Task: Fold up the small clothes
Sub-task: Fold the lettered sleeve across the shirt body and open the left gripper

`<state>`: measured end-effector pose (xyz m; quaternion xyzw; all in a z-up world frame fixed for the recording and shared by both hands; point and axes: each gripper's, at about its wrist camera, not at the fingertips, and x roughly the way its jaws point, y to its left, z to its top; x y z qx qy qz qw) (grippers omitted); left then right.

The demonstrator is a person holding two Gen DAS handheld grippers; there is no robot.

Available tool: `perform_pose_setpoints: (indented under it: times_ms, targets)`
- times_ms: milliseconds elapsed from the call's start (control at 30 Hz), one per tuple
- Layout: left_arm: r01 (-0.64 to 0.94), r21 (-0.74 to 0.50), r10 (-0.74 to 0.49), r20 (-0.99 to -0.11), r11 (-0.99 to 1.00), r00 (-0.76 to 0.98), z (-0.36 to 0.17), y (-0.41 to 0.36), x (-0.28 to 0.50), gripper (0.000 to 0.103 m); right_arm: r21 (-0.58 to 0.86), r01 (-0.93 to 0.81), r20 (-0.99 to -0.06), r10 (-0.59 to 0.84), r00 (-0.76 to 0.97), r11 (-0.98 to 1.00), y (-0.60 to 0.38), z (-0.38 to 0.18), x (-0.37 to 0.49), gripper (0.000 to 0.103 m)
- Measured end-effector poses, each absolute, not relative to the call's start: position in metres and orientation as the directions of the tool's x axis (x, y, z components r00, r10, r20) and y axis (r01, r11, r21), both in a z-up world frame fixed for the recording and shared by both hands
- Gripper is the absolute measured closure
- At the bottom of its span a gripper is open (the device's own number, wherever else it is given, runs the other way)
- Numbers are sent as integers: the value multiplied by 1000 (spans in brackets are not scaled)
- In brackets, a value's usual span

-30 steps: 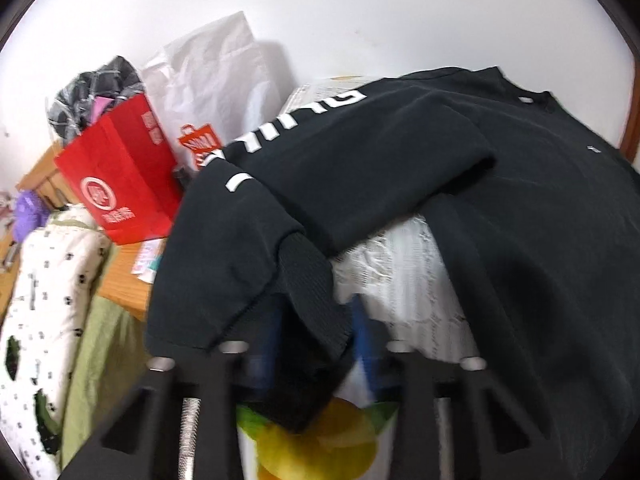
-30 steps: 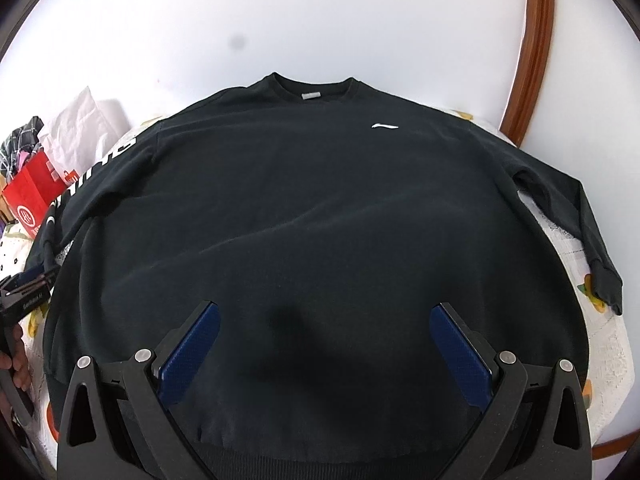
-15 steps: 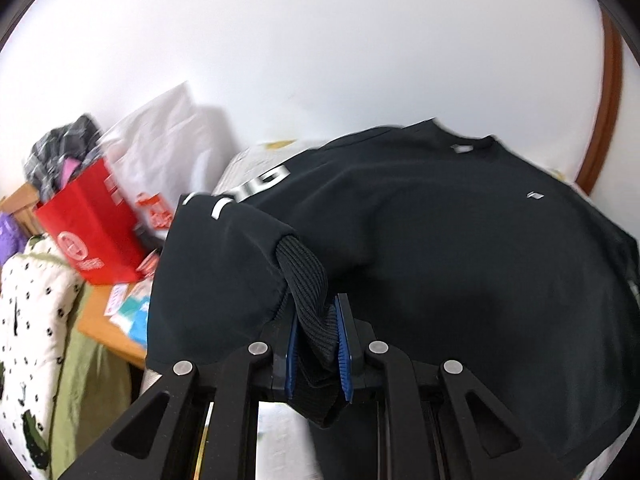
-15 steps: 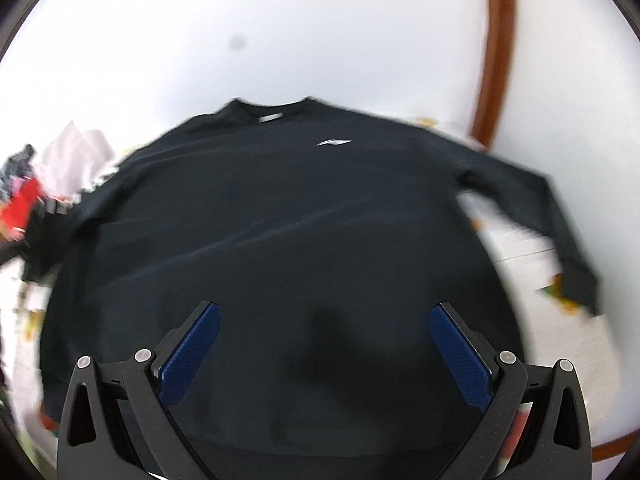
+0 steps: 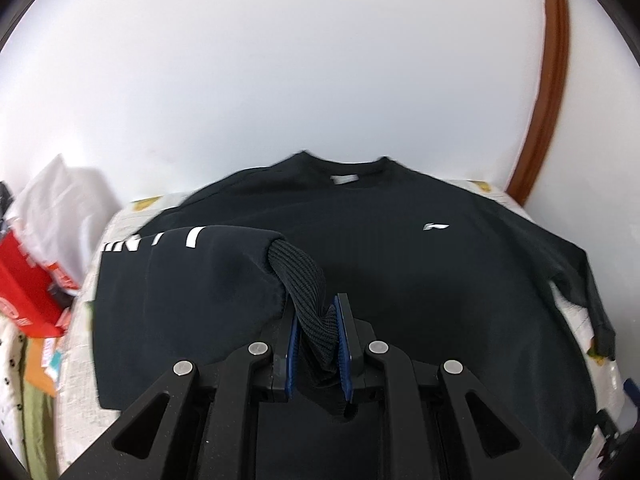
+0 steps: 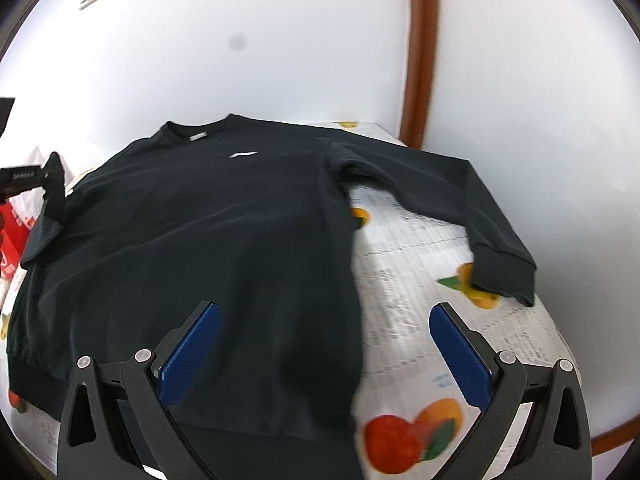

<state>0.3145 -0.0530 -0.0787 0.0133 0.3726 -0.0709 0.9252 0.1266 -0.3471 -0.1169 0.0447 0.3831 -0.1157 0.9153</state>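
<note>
A black sweatshirt (image 5: pixel 440 280) lies face up on a fruit-print tablecloth (image 6: pixel 420 280), collar toward the wall. My left gripper (image 5: pixel 318 312) is shut on the ribbed cuff (image 5: pixel 304 276) of its left sleeve. It holds the cuff lifted over the sweatshirt's chest, and the sleeve with white lettering (image 5: pixel 192 238) trails off to the left. My right gripper (image 6: pixel 324 312) stands open and empty above the sweatshirt (image 6: pixel 200 240) near its lower right edge. The right sleeve (image 6: pixel 480 216) lies stretched out on the cloth, cuff (image 6: pixel 508 276) near the table's right side.
A red bag (image 5: pixel 24 292) and a white bag (image 5: pixel 60 200) stand off the table's left end. A white wall runs behind, with a brown wooden frame (image 6: pixel 420 60) at the right. The table's rim (image 6: pixel 612 436) curves at the lower right.
My left gripper has closed on the left cuff and carried it up and rightward over the sweatshirt. My right gripper, still open, has shifted right, bringing the right sleeve into view.
</note>
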Motion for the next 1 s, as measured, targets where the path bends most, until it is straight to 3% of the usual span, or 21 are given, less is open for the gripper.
perform_pose_setpoints:
  times_ms: [433,500,600,667,867,1000]
  targets:
    - [288,-73,-253,-706,955,662,-97,-142,329,85,-11,296,-738,-207,642,955,-378,-134,117,0]
    - [297,-86,-269,-705,951,656,-97,-140,327,80,-9,291,-740,-202,641,957,-374,-134,119,0]
    - [305,-119,-300,-691,945,658,-90,-129,319,64,-2,272,-743,-183,644,962,-365,-133,123,0]
    - [300,-120,-300,-671,946,679,-81,-117,309,32,1,255,-740,-171,650,967,-357,-130,127,0]
    - [229,-83,-229,-633,970,740,-66,-48,286,31,18,139,-722,-83,687,990,-311,-107,162,3]
    - [100,-86,-132,-658,991,742,-80,20,282,31,48,52,-715,-2,699,998,-275,-96,203,19]
